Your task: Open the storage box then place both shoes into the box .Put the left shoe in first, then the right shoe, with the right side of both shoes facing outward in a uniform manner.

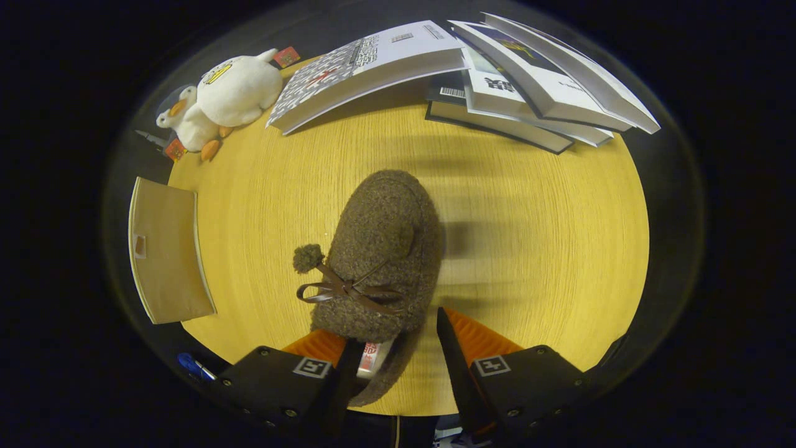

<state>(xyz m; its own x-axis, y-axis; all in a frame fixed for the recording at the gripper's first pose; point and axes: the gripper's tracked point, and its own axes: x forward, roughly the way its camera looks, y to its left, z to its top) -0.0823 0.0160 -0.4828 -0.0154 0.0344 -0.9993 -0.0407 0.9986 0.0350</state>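
Wood-grain table; fuzzy shoe between parted fingers

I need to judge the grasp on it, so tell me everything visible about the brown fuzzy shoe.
The shoe is a brown, woolly, slipper-like one with a closed rounded toe, a thin brown leather-look bow and a small pompom across its top. A label shows inside the heel opening. It lies upright on the round yellow wooden table, toe pointing away from the hand-held gripper. Its heel end sits between the open fingers; one finger is at the heel opening, the other stands apart from it.
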